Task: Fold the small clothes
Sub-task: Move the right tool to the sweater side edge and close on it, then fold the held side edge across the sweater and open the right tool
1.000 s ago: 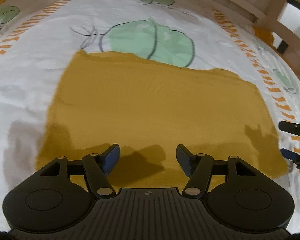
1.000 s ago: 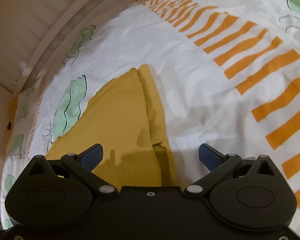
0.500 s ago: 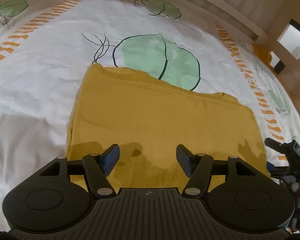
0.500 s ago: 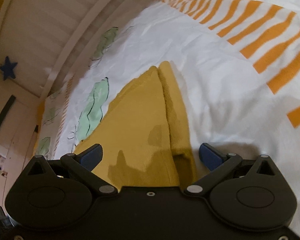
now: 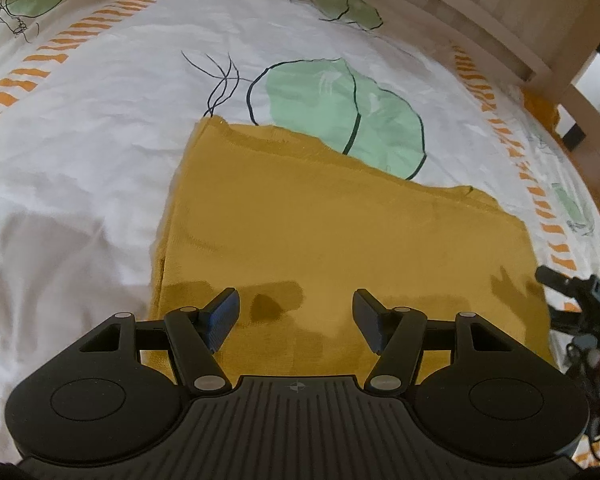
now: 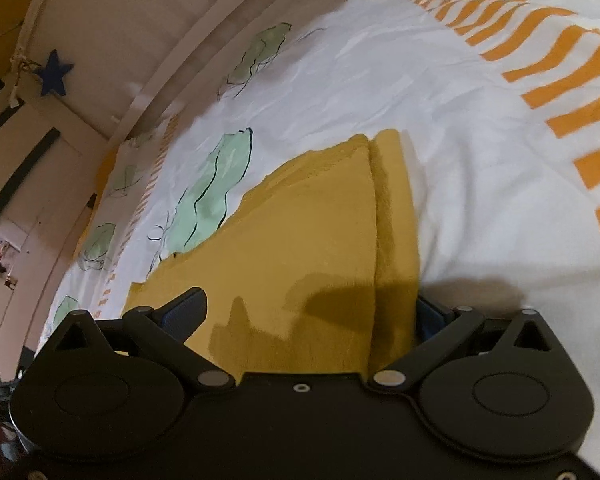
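A mustard-yellow garment [image 5: 340,240] lies folded in a flat rectangle on the white bedsheet. My left gripper [image 5: 294,314] is open and empty, its fingers low over the garment's near edge. In the right wrist view the same garment [image 6: 312,248] shows with a folded strip along its right side. My right gripper [image 6: 308,312] is open and straddles the garment's corner: the left finger [image 6: 184,308] lies over the cloth and the right finger [image 6: 432,316] is partly hidden behind the folded edge. The right gripper also shows at the right edge of the left wrist view [image 5: 572,300].
The bedsheet [image 5: 100,120] is white with green leaf prints and orange striped bands. A wooden bed rail [image 5: 480,20] runs along the far side. A wall with a blue star [image 6: 54,74] and a doorway lie beyond the bed.
Both grippers have moved down and closer to the garment's near edge. The right gripper now reaches around the folded corner, its right finger slipping behind the cloth. Both stay open.
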The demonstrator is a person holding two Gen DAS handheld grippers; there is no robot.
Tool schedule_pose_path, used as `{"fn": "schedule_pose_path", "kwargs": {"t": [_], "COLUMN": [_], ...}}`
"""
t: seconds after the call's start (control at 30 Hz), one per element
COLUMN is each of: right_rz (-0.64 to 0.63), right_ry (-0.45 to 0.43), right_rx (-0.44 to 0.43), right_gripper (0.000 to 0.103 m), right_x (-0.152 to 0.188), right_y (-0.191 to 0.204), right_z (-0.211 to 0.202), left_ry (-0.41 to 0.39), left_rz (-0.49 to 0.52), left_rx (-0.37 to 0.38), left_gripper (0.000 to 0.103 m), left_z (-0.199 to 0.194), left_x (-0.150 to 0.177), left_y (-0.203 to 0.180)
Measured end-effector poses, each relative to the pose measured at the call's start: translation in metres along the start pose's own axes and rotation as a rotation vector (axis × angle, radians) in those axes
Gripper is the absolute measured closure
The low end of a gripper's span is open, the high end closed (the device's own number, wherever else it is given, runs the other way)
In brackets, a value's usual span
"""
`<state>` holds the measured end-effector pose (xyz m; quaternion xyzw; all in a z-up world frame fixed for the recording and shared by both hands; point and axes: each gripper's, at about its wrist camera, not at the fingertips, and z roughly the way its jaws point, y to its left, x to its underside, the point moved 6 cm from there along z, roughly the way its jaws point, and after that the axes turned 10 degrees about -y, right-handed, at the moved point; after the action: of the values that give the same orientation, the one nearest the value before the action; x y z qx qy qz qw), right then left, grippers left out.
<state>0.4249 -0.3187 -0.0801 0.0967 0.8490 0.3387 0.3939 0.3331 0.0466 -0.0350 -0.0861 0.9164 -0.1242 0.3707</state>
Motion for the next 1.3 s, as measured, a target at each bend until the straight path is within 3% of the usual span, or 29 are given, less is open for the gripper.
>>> {"fn": "schedule_pose_path", "kwargs": {"t": [0.07, 0.17, 0.37, 0.57, 0.77, 1.07, 1.3], "right_rz": [-0.001, -0.038, -0.027, -0.084, -0.107, -0.122, -0.127], "right_ry": [0.008, 0.016, -0.006, -0.019, -0.007, 0.046, 0.088], "right_rx": [0.007, 0.058, 0.110, 0.171, 0.144, 0.076, 0.079], "right_gripper": [0.008, 0.052, 0.075, 0.078, 0.079, 0.079, 0.079], "right_x": [-0.002, -0.002, 0.000, -0.003, 0.000, 0.030, 0.066], "right_y": [0.000, 0.002, 0.005, 0.031, 0.082, 0.156, 0.200], "right_z": [0.002, 0.004, 0.005, 0.001, 0.007, 0.050, 0.092], "left_ry": [0.001, 0.001, -0.010, -0.034, -0.041, -0.068, -0.071], "left_rz": [0.005, 0.011, 0.015, 0.015, 0.007, -0.045, -0.067], "left_rx": [-0.003, -0.004, -0.002, -0.020, -0.026, -0.032, -0.053], "left_gripper": [0.042, 0.042, 0.042, 0.042, 0.042, 0.042, 0.042], "left_z": [0.001, 0.000, -0.003, -0.014, -0.024, -0.043, -0.050], "left_x": [0.000, 0.000, -0.004, -0.014, -0.022, -0.033, -0.036], "left_y": [0.001, 0.002, 0.004, 0.017, 0.037, 0.071, 0.099]}}
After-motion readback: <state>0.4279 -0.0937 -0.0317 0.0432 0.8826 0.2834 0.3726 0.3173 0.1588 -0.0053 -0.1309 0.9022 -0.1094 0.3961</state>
